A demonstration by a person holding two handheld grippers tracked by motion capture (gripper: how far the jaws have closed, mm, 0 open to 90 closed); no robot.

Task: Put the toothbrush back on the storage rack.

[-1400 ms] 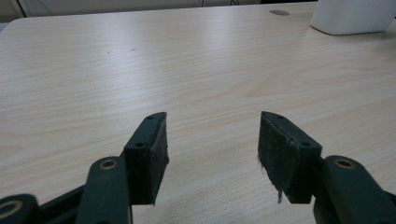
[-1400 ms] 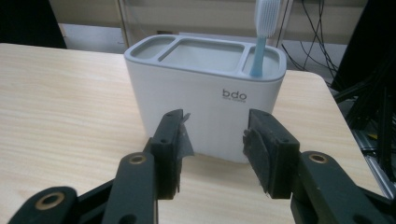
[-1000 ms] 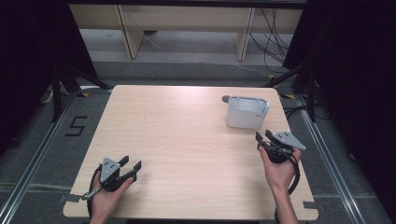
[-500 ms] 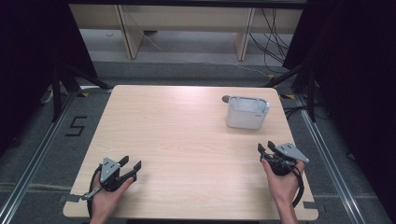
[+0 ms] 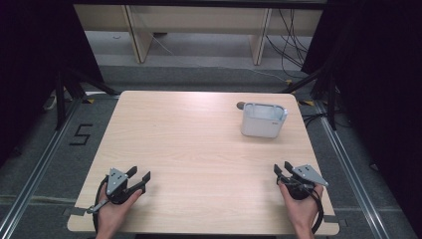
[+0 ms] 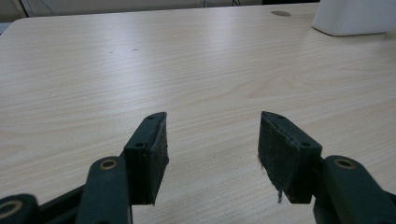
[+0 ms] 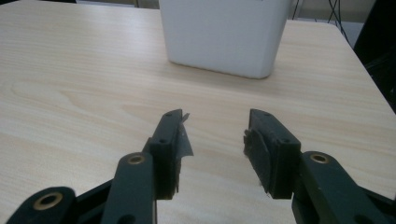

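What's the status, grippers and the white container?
Left gripper open, empty, near table edge. Right gripper open, empty, short of the white container. Container upright, untouched. Bare wood between.

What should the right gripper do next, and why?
Probably move forward toward the white box. The right gripper is open and holds nothing, the box stands straight ahead of it, and bare table lies between them.

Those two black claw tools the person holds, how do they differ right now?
The left gripper sits far from the white container, across the table; the right gripper sits just in front of it. The left one's jaws stand wider apart than the right one's. Both are open, holding nothing, near the table's front edge.
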